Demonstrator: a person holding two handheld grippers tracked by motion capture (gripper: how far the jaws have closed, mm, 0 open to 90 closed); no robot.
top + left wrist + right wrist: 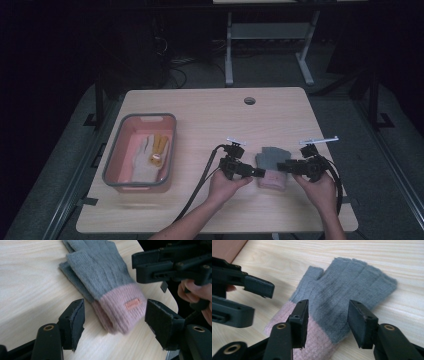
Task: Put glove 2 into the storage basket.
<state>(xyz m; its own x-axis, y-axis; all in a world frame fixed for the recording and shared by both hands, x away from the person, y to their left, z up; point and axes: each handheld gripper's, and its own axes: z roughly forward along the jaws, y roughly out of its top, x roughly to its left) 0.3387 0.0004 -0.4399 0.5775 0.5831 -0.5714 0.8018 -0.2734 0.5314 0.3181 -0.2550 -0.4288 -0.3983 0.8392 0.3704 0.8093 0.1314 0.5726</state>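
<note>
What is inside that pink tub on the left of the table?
In the pink tub lies a white glove with a yellowish glove partly on top of it. The tub floor beneath them, and anything else there, is covered.

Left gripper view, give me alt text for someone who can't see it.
A stacked pair of grey gloves with pink cuffs lies on a wooden table, between the open left claw. The right claw reaches in from the upper right.

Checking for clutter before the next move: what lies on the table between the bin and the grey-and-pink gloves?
Bare wood: in the high view, nothing lies on the table between the bin and the gloves, apart from the left tongs and their cable.
</note>
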